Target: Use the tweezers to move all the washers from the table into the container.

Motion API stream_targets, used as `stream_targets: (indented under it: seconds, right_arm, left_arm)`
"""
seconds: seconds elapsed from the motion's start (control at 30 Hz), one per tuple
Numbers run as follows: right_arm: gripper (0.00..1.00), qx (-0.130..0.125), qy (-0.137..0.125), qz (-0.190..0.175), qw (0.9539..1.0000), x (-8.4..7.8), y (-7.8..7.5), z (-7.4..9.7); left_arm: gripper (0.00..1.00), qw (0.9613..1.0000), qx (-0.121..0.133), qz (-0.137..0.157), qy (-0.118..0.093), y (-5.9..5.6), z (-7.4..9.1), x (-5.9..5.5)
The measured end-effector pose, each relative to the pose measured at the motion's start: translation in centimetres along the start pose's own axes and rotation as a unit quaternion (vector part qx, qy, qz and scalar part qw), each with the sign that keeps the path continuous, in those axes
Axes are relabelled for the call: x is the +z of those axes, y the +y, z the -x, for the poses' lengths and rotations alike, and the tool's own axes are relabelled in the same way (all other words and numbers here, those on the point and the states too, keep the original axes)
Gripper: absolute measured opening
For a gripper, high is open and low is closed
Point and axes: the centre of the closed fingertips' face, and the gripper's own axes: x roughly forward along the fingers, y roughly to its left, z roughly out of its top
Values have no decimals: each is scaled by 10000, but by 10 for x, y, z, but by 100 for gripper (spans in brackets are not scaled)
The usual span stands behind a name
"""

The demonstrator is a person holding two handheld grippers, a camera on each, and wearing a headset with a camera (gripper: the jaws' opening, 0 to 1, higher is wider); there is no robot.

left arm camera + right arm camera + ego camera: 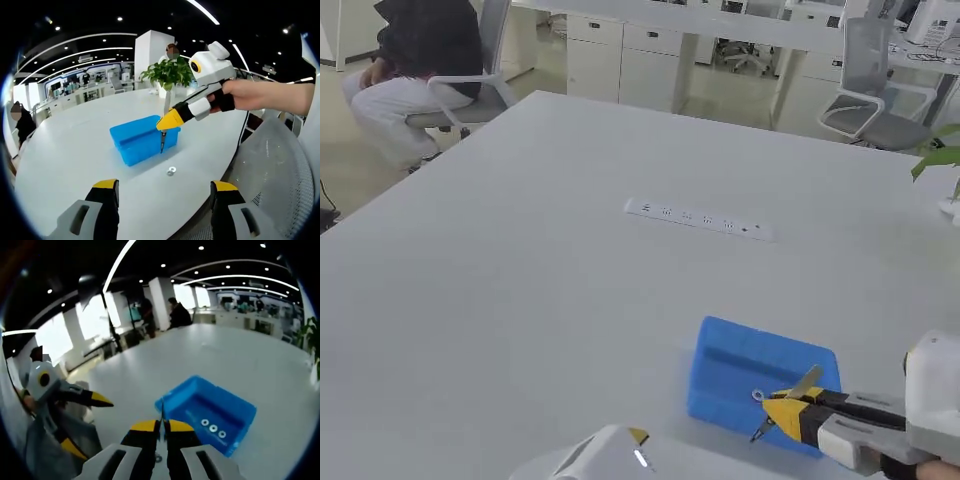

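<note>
A blue container (740, 365) stands on the white table near its front right. In the right gripper view the blue container (235, 410) holds three washers (213, 428). Another washer (170, 171) lies on the table just in front of the container (135, 140); this washer (158, 458) also peeks out under my right jaws. My right gripper (790, 410) (167, 121) (162, 426) is shut on thin tweezers (162, 137), tip down at the container's near wall. Whether the tip holds anything I cannot tell. My left gripper (162, 187) (87, 425) is open and holds nothing.
A power strip (698, 219) lies flat in the middle of the table. A potted plant (167, 74) stands beyond the container. Office chairs (865, 95) and a seated person (415, 60) are past the table's far edge. The table's near edge runs close below the washer.
</note>
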Motion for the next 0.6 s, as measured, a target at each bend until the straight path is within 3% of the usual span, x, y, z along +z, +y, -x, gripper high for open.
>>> stream_targets:
  seconds: [0.3, 0.6]
  right_arm:
    - [4, -5, 256, -136, 9996, -25, 2, -4]
    - [4, 54, 344, -294, 9990, -36, 7, -7]
  left_arm:
    - [75, 10000, 7, -24, 42, 0, -1, -1]
    - [74, 9999, -14, -64, 96, 0, -1, -3]
